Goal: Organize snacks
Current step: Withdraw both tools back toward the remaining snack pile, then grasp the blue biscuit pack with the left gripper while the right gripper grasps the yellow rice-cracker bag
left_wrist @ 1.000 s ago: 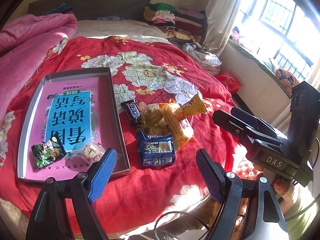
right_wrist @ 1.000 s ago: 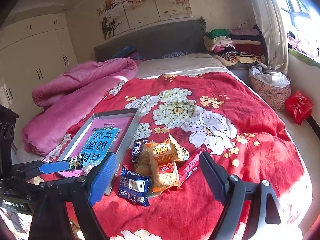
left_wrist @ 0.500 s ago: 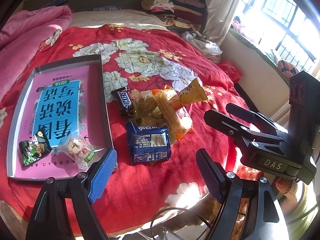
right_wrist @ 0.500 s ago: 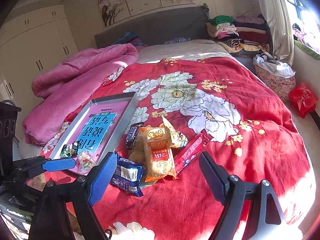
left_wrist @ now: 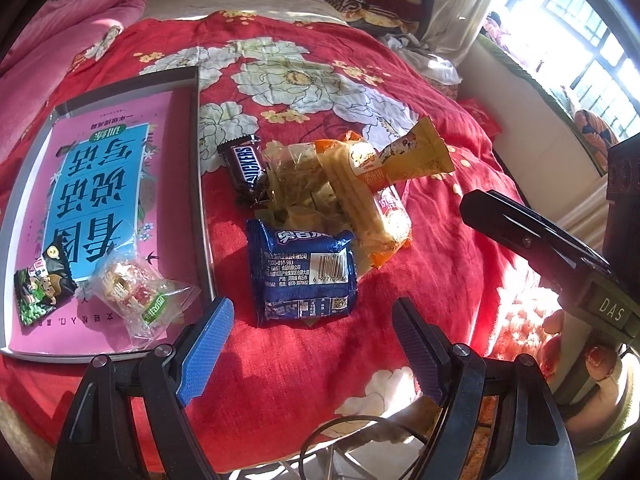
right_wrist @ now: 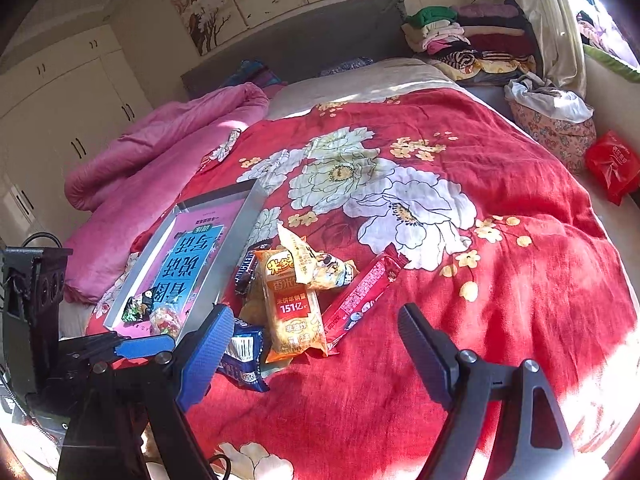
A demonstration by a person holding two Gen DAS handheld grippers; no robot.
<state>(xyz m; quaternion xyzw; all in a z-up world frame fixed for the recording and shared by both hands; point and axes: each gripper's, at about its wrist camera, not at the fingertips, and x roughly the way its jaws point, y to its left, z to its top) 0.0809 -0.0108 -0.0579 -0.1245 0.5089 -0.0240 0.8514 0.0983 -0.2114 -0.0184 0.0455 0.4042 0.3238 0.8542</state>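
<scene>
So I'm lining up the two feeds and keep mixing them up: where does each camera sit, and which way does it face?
Left wrist: rides the left gripper, angled down at the blue snack packet and tray; its open jaws, the right gripper and fingers on that gripper's handle show.
Right wrist: rides the right gripper, looking up the bed to the headboard; its open jaws and the left gripper show.
Shared: the snack pile, tray, red blanket.

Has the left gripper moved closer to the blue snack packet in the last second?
Yes. The left gripper has come down toward the blue packet, which lies beside the tray.
</scene>
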